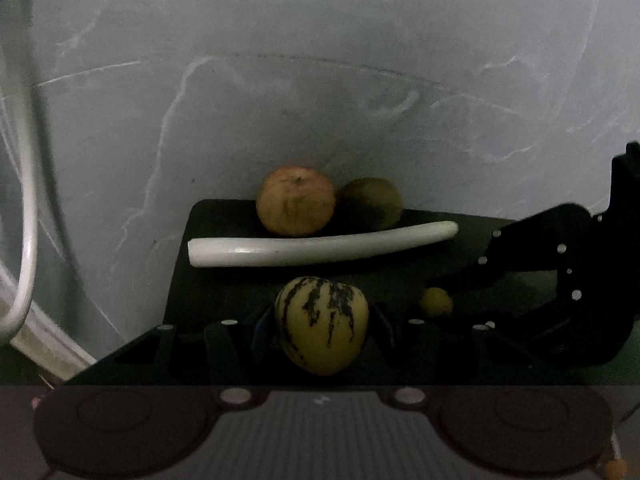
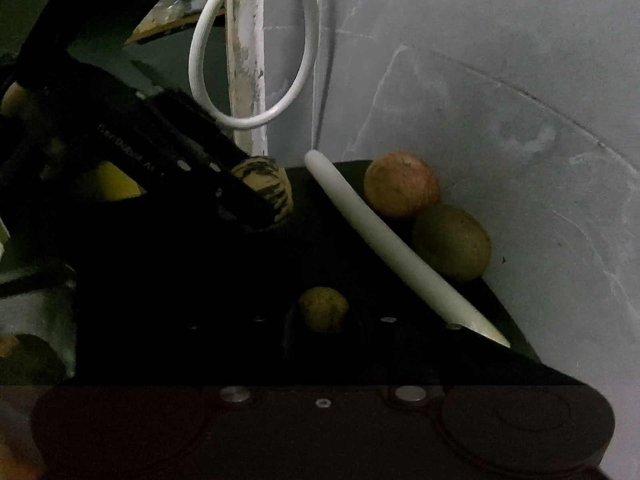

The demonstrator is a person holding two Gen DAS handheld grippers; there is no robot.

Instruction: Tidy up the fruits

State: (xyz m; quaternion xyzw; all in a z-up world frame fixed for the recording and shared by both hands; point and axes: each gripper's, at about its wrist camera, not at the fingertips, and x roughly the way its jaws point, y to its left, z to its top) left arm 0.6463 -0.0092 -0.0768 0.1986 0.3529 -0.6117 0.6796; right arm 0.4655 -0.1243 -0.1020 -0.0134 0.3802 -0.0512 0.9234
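Observation:
A yellow fruit with dark stripes (image 1: 322, 326) sits between the fingers of my left gripper (image 1: 320, 334), which is shut on it above the black tray (image 1: 224, 220). My right gripper (image 2: 324, 322) is shut on a small yellow-green round fruit (image 2: 324, 309), also over the tray. In the left wrist view that gripper (image 1: 440, 300) comes in from the right with the small fruit (image 1: 436, 302). At the tray's far edge rest a reddish apple (image 1: 296, 200) and a brown kiwi (image 1: 374, 202), behind a long white vegetable (image 1: 320, 244).
The grey marbled surface (image 1: 320, 80) surrounds the tray. A white cable loop (image 2: 248, 116) and a white post (image 2: 246, 60) stand beyond the tray. A yellow fruit (image 2: 108, 182) shows behind the left gripper (image 2: 256, 208), and a dark fruit (image 2: 24, 356) lies at the lower left.

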